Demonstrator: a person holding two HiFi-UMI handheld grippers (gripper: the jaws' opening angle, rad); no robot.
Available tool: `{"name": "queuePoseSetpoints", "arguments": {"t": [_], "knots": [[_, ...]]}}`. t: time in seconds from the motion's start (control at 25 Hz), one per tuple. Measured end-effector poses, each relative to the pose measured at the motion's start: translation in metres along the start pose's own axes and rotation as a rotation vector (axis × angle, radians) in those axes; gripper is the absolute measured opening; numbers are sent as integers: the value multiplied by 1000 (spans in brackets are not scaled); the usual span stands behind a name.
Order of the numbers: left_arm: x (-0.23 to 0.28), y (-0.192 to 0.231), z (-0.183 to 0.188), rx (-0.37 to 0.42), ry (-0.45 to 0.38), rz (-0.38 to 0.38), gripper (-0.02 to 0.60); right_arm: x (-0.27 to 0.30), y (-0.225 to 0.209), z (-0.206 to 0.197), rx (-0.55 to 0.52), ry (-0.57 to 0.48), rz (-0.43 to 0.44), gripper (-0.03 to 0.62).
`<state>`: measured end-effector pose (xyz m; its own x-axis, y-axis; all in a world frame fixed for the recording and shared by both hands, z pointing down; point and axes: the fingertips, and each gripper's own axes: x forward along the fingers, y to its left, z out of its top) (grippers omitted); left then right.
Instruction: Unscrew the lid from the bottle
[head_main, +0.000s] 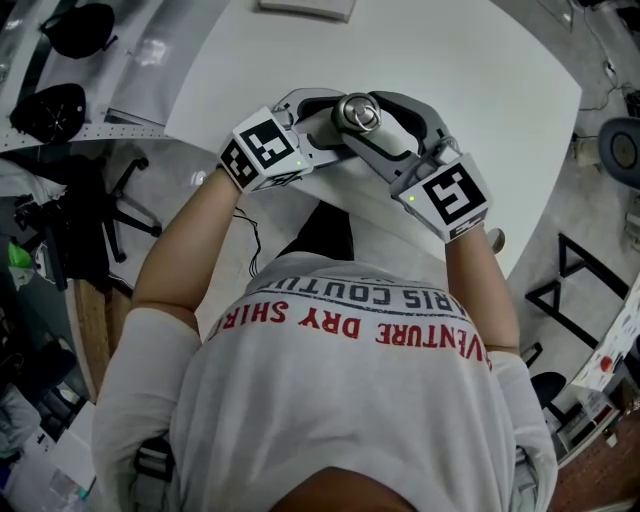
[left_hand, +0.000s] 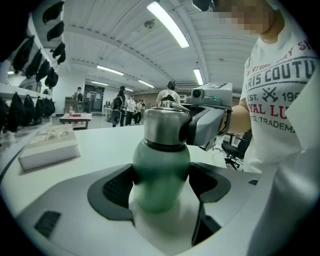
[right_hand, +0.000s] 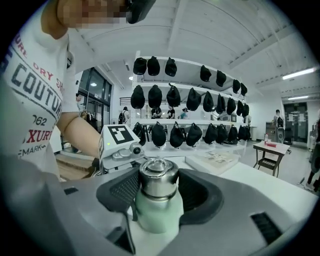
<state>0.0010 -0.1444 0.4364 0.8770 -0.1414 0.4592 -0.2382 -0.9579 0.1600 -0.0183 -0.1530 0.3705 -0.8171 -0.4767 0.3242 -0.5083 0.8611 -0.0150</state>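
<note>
While the bottle (left_hand: 161, 172) stands upright at the table's (head_main: 470, 90) edge nearest me, I have my left gripper (left_hand: 160, 182) clamped around its pale green body, both jaws pressing its flanks just below the shoulder, and my right gripper (right_hand: 159, 187) closed on the steel lid (right_hand: 158, 181), one jaw on each side of the cap. Whether the base rests on the tabletop I cannot see, since the left gripper hides it. I judge the bottle to be a rigid metal flask that will not give under pressure, so a firm squeeze should do no harm. The smooth coated body looks slippery, though, and it may spin in the left jaws once I twist. I cannot tell how full or heavy it is. The body is best held at its widest part, where it is now. The lid is best taken by its straight polished wall, low near the seam, rather than by the ring on top.
</note>
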Motion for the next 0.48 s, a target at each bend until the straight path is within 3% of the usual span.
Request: {"name": "queuePoseSetpoints", "arguments": {"t": [0.48], "knots": [[1,-4,-2,141,109,-244,357,0,6,3,-76,28,217,247]]}}
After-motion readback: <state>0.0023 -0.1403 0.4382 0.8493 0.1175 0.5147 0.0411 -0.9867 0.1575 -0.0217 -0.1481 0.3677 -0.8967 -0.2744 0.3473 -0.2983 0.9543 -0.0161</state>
